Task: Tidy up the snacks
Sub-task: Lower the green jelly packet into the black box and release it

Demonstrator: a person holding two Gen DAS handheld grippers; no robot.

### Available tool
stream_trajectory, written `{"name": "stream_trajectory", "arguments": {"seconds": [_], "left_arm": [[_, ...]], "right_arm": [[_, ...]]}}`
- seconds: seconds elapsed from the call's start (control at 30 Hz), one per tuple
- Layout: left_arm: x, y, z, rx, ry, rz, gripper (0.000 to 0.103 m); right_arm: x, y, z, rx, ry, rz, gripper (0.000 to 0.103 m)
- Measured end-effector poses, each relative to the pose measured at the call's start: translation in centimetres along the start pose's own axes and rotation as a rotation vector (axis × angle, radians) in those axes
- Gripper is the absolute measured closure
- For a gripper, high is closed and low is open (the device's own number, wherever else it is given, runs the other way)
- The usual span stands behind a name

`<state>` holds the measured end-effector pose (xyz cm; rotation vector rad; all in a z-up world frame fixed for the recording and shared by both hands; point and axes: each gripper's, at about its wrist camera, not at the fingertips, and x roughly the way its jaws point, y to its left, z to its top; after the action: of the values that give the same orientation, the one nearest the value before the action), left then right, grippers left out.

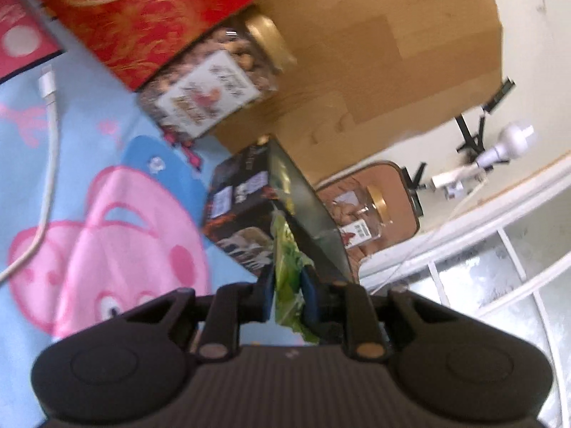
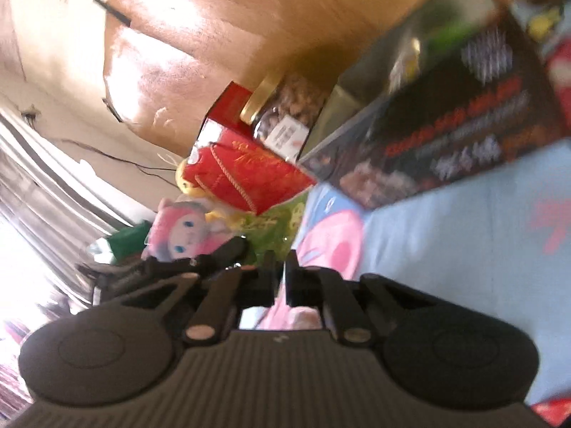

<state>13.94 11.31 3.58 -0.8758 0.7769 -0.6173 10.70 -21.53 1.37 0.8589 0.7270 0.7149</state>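
The left gripper's (image 1: 287,285) fingers clamp a green snack packet (image 1: 285,278) near the dark box (image 1: 246,214), whose open interior only the right view shows, while the right gripper's (image 2: 280,278) fingers sit nearly together, empty.

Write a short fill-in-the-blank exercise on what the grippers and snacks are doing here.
1. The left gripper is shut on a ____ snack packet.
2. The nut jar has a ____ lid.
3. The dark box stands open on a blanket printed with a pink ____.
4. The right gripper holds ____.

Missing: green; gold; pig; nothing
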Motion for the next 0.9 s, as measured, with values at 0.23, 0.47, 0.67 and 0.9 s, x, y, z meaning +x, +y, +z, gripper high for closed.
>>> {"name": "stream_trajectory", "arguments": {"seconds": [0.23,0.47,0.67,0.9], "left_arm": [[6.1,-7.9,1.9,0.305,0.037,0.099,0.08],[14.8,-12.4,2.2,0.538,0.043,0.318,0.049],[14.9,-12.3,1.0,0.558,0.019,0.376,0.038],[9.3,-12.5,-4.6,0.609,0.061,0.258,0.04]], "right_arm": [[-3.0,2.2,3.2,-0.219,-0.19,-0.176,0.099],[-2.0,1.3,6.1,-0.439,-0.329,-0.491,0.099],[-3.0,-0.6,6.4,-0.464,-0.379,-0.598,0.074],[-9.1,0.2,2.2,-0.341,-0.332,-0.448,0.068]]}}
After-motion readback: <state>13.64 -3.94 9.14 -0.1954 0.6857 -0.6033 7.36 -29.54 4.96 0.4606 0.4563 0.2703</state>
